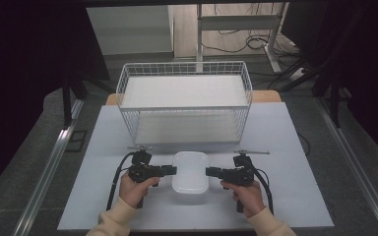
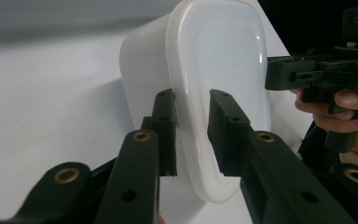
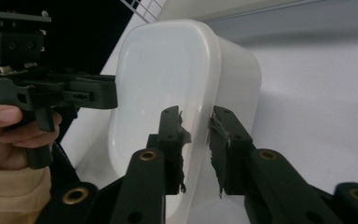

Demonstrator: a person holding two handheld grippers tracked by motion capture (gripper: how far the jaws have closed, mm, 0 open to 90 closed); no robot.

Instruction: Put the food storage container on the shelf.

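The white plastic container (image 1: 190, 171) stood on the counter (image 1: 275, 147) between the two tools, just in front of the wire basket (image 1: 184, 101). The left tool (image 1: 170, 170) was clenched on the container's left rim, one jaw inside and one outside, and the right tool (image 1: 211, 172) gripped the opposite rim in the same way. To lift it well, both hands should probably rise together and keep it level. Both hands (image 1: 137, 189) held their tools horizontally, pointing at each other.
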